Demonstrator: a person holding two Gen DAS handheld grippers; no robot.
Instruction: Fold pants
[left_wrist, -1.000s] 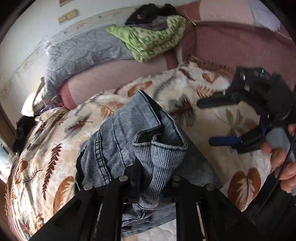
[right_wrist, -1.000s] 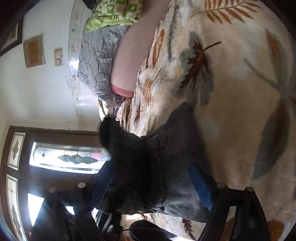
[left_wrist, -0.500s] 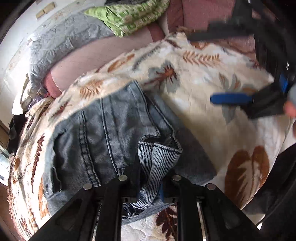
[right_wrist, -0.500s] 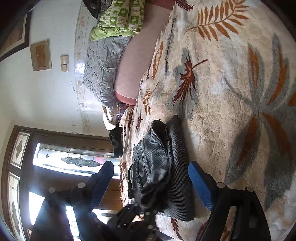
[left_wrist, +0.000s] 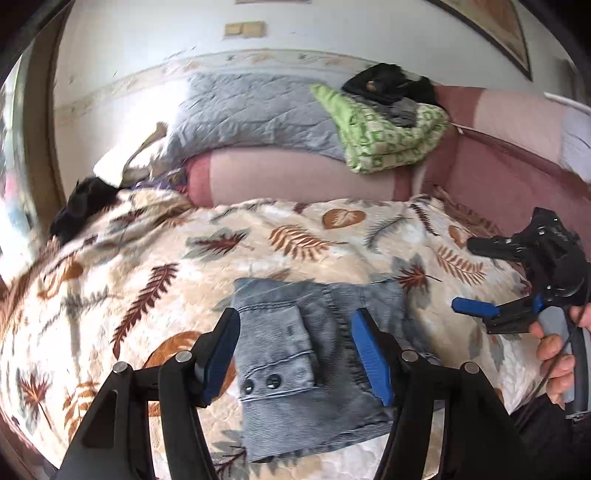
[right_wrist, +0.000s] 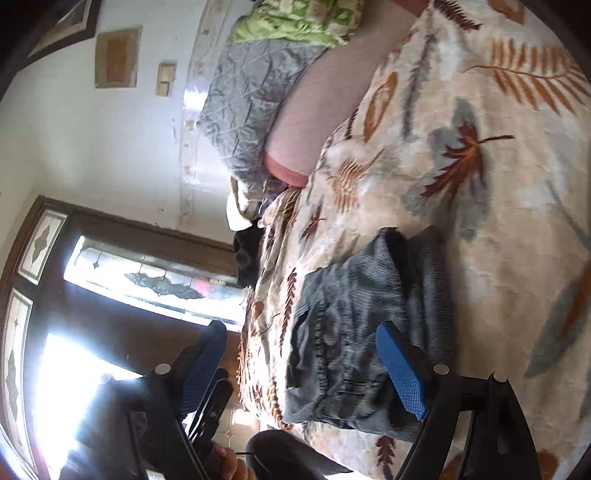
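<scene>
On the leaf-print blanket (left_wrist: 295, 236) folded pants (left_wrist: 314, 354) lie free; left jaws opening, right apart.

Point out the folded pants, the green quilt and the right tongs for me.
folded pants (left_wrist: 295, 354): left wrist view, top denim flap.
green quilt (left_wrist: 384, 136): left wrist view, middle of the folded stack.
right tongs (left_wrist: 476, 273): left wrist view, gap between open fingertips.

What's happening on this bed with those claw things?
A person is folding pants with a handheld claw in each hand. The grey-blue denim pants lie folded into a compact bundle on the leaf-patterned blanket. The left claw is opening just above the bundle, gripping nothing. The right claw is open and empty off to the side, with the person's hand on its handle. The fold looks about finished.
</scene>
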